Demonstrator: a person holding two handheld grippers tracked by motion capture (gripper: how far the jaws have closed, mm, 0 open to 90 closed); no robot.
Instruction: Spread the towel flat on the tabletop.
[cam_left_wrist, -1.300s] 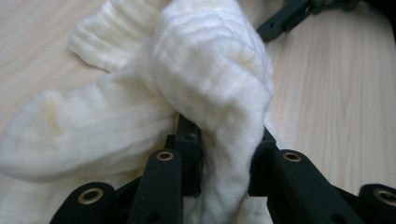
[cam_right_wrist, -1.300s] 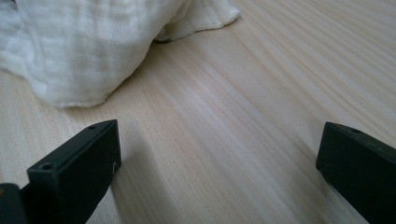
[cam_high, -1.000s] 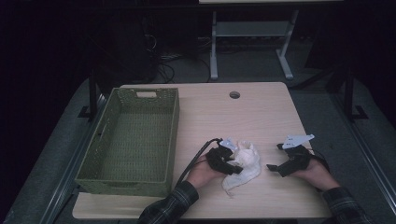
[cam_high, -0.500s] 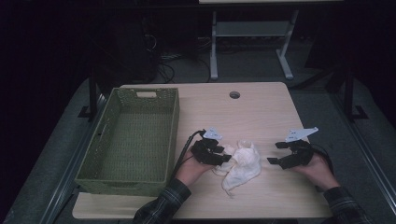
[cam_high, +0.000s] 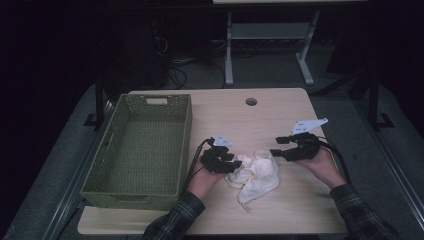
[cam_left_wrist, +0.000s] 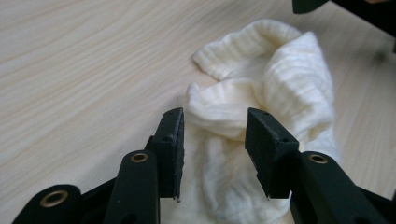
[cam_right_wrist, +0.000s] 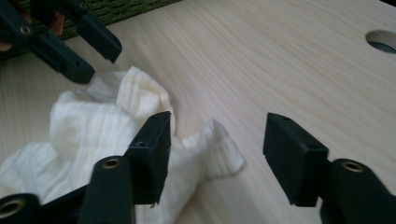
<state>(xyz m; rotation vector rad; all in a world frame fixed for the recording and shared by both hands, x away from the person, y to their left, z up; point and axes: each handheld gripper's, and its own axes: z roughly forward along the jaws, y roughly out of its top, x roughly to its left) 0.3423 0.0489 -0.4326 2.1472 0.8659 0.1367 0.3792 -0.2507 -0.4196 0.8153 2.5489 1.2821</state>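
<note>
Table: a pale wooden table (cam_high: 280, 107) with a light grain, rectangular, with a small round hole (cam_high: 251, 101) near its far edge.

Basket: an olive-green woven rectangular basket (cam_high: 185, 135) on the left part of the table, with a handle slot in its far wall; it runs from the near edge towards the far edge.

Cloth: a crumpled cream-white ribbed cloth (cam_high: 256, 174) lying on the table near the near edge, right of the basket and apart from it, between the two tools. Its folds bunch up at the far side and a tail trails towards the near edge.

Left tool: the black two-jaw left gripper (cam_left_wrist: 214, 128) is at the left edge of the cloth, held in the left hand (cam_high: 202, 180). Its jaws stand part open, with a fold of cloth between them; the pads do not press on it.

Right tool: the black two-jaw right gripper (cam_right_wrist: 217, 137) is at the right far corner of the cloth, held in the right hand (cam_high: 322, 162). Its jaws have just been closing and now stand about half open. A corner of cloth lies below the gap, by the left jaw, and is not pinched.
</note>
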